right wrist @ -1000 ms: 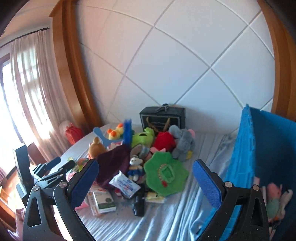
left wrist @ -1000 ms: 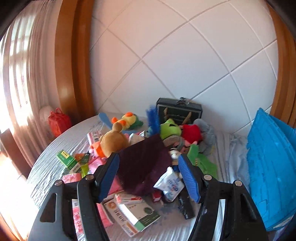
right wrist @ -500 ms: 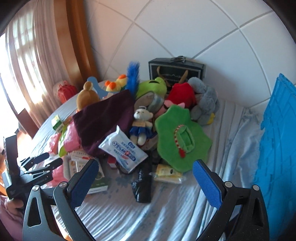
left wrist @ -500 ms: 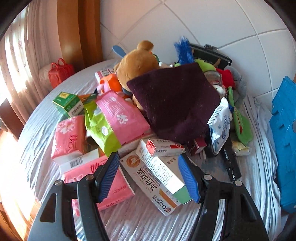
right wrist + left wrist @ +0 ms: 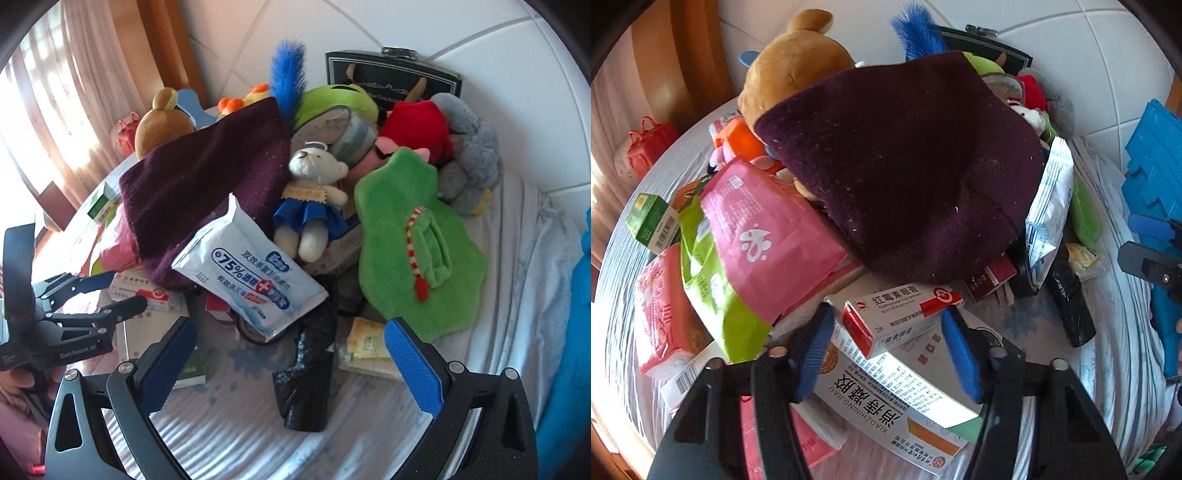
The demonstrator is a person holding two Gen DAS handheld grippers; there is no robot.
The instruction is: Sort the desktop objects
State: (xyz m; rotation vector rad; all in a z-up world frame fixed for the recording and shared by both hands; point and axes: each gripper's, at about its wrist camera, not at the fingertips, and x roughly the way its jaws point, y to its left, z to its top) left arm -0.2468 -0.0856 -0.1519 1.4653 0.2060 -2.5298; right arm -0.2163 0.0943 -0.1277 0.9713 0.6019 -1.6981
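We hold the left gripper angled down over the front of the heap, its jaws closing around the small red-and-white medicine box, which lies slanted on top of a larger white medicine carton; the blue pads flank the box but do not appear to press it yet, so nothing is held. We judge this box is chosen because it sits loose and uppermost, free of the purple knit hat that drapes over the pile behind it. Our right gripper hangs with jaws wide and empty above the black bag roll on the cloth-covered worktop, just below the wet-wipes pack, likely its own next pick
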